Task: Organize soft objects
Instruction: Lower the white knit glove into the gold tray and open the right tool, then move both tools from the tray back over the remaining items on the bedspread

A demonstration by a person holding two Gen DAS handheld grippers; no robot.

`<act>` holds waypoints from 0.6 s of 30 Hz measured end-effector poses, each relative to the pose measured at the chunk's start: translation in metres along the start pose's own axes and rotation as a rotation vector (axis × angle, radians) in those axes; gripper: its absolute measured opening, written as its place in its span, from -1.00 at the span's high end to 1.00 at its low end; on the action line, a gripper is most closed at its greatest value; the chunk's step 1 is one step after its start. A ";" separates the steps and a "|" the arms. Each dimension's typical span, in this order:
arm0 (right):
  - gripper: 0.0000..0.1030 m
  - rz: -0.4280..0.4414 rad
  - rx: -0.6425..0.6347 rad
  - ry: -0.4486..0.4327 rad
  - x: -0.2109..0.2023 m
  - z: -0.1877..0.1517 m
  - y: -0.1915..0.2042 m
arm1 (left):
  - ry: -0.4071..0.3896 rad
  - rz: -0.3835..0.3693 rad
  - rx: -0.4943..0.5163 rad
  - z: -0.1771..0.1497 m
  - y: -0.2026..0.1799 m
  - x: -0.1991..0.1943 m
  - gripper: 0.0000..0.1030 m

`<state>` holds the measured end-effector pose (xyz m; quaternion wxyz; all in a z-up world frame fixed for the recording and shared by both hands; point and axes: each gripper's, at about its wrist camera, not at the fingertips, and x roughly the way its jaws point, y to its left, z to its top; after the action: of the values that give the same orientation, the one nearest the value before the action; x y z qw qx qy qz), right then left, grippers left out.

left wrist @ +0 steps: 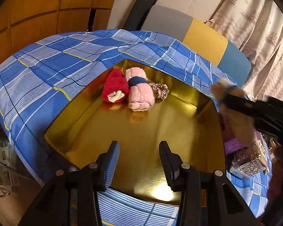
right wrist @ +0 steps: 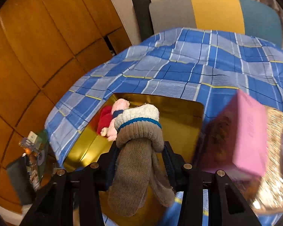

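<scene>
Socks (right wrist: 139, 145), a rolled knit pair in grey-brown with a cream top and a blue stripe, sit pinched between the jaws of your right gripper (right wrist: 139, 150), with the loose ends drooping toward the camera. You are carrying them above the near part of the gold tray (right wrist: 181, 113), which rests on the blue plaid cloth (right wrist: 179, 71) covering the counter. At the tray's far left corner lie the red roll (left wrist: 114, 87) and the pink roll (left wrist: 138, 92) touching side by side, with a striped scrunchie (left wrist: 159, 90) just beside the pink one.

Your left gripper (left wrist: 139, 162) hovers over the tray's near edge with its jaws spread wide and nothing between them.

Mind the hanging tails: I judge they could drag across the tray rim or snag the cloth if you lower too early, pulling the roll loose. The grip looks to be on the folded cuff only, so a quick swing might let the bundle slip or unroll. The pink box (right wrist: 241, 137) and the embossed silver tin (left wrist: 249, 162) stand close on your right; a wide sweep could knock them. Releasing too near the pink roll might nudge the tidy row apart.
</scene>
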<state>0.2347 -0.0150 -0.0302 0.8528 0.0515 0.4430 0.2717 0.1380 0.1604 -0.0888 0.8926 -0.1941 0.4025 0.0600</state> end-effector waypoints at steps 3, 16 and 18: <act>0.10 -0.051 0.014 0.039 0.030 0.010 0.000 | -0.016 0.022 -0.005 0.002 0.005 -0.002 0.14; -0.23 -0.230 0.055 0.091 0.104 0.034 -0.009 | 0.017 0.023 -0.050 0.003 0.018 0.006 0.15; -0.27 -0.210 0.058 0.097 0.103 0.034 -0.009 | 0.019 0.018 -0.053 0.002 0.018 0.007 0.15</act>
<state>0.3122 0.0351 -0.0878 0.8522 0.0162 0.4945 0.1701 0.1393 0.1775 -0.0978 0.8827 -0.2146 0.4110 0.0771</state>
